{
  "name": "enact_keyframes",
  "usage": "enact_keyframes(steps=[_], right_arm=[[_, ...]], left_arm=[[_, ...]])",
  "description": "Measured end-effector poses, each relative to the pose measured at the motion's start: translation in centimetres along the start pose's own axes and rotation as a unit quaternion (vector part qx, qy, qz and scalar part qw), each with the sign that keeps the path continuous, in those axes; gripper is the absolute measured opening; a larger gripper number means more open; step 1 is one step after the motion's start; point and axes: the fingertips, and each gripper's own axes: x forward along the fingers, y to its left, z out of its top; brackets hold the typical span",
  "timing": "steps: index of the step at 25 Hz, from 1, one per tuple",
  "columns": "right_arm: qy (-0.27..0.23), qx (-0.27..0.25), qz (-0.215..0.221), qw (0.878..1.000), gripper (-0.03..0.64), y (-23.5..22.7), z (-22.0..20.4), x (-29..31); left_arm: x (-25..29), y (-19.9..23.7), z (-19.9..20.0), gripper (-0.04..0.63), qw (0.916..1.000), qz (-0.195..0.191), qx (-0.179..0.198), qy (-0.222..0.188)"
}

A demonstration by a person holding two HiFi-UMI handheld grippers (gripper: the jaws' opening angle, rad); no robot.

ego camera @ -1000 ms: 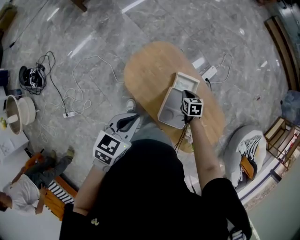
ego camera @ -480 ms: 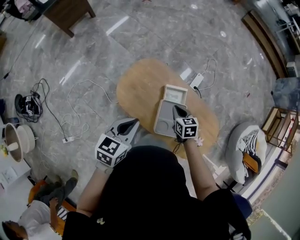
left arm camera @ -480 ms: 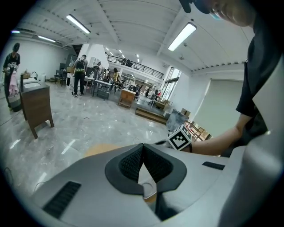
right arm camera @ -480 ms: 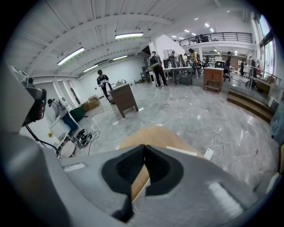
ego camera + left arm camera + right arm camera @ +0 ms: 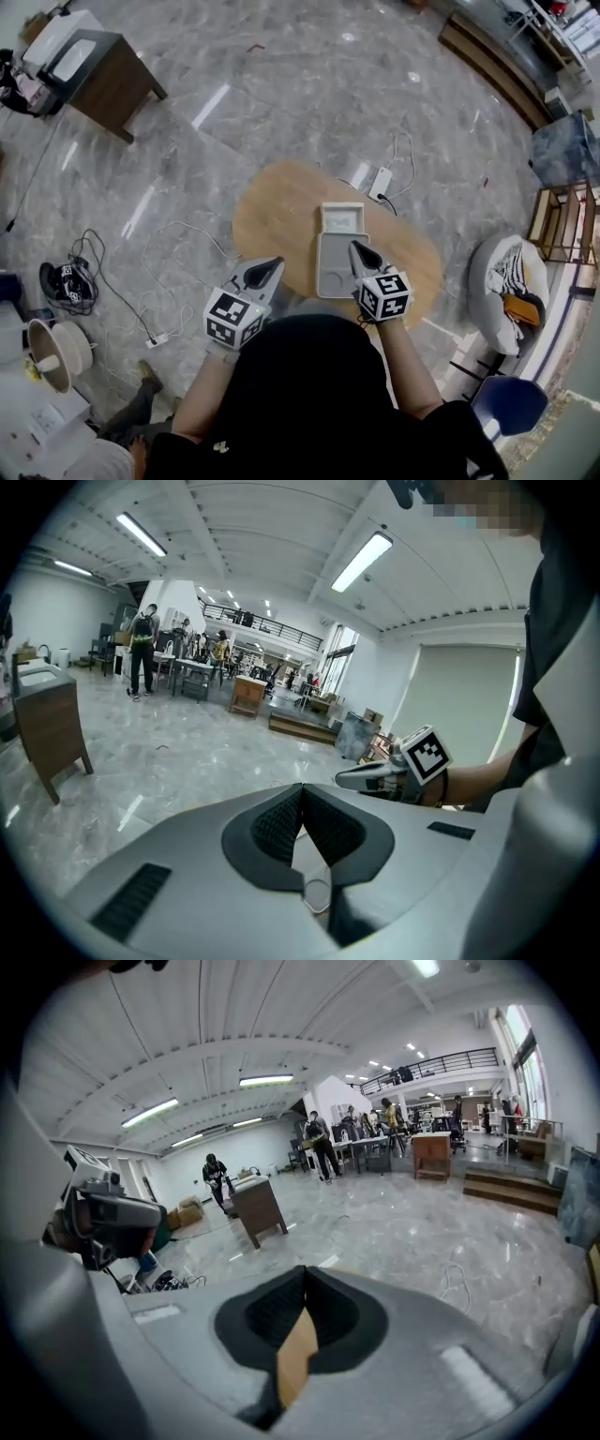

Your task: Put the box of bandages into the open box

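we see the left gripper [image 5: 270,270] at lower centre-left, jaws pressed together on nothing. the right gripper [image 5: 358,251] is closed and empty too, its tip over the open box [image 5: 330,281] on the wooden table [image 5: 272,211] mid-frame. we can't pick out the box of bandages there.

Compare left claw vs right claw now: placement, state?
In the head view, the left claw shows at the table's near-left edge, while the right claw overlaps the open box's grey half. Through the gap at its base, the right claw's own view shows tan wood; the left claw's shows a pale surface. Shared: both are shut, empty and pointing away from the person.
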Motion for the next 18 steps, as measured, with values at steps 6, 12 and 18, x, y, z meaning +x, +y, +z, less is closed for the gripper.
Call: enact_keyframes(steps=[6,12,18], right_arm=[[-0.056,-0.011,-0.017,0.998,-0.002,1.5,3.6,-3.7],[-0.103,-0.013,-0.029,0.994,-0.002,2.8,6.5,-7.1],[-0.135,-0.020,-0.036,0.990,-0.002,3.9,8.7,-9.9]], left_arm=[[0.2,-0.7,2.3,0.011,0.9990,-0.027,0.033,-0.010],[-0.4,-1.5,4.5,0.011,0.9968,-0.050,0.059,-0.023],[-0.9,-2.6,6.6,0.011,0.9945,-0.063,0.076,-0.037]])
